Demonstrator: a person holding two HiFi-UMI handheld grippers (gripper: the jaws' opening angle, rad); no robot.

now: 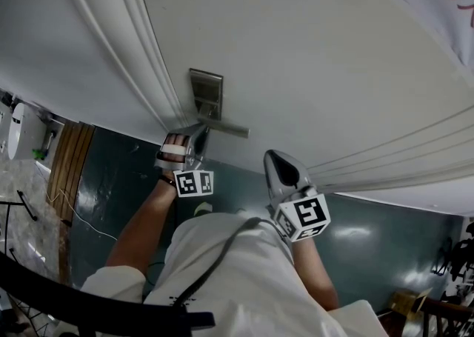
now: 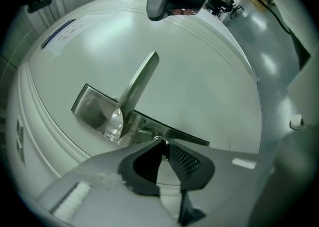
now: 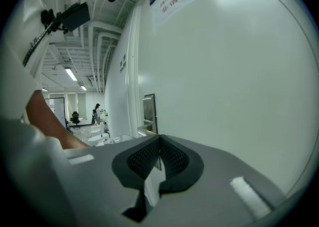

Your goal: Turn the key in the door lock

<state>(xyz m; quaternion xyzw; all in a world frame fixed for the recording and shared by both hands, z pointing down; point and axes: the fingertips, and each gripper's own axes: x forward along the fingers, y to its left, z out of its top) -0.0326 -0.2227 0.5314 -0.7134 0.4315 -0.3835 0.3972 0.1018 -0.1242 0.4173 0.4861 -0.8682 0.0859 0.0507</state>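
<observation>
l. gripper [image 2: 164,146] clamped on key [image 2: 159,139], which sits in lock plate [image 2: 92,106] on white door [image 2: 209,66]. lever handle [image 2: 139,84] slants just above the jaws. r. gripper [image 3: 159,143] closed, empty, near door, apart from plate. paper notice [image 2: 62,32] farther along door.

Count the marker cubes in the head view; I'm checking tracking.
2. One marker cube on the left claw at the door handle; the other on the right claw, lower right. None appears hidden.
</observation>
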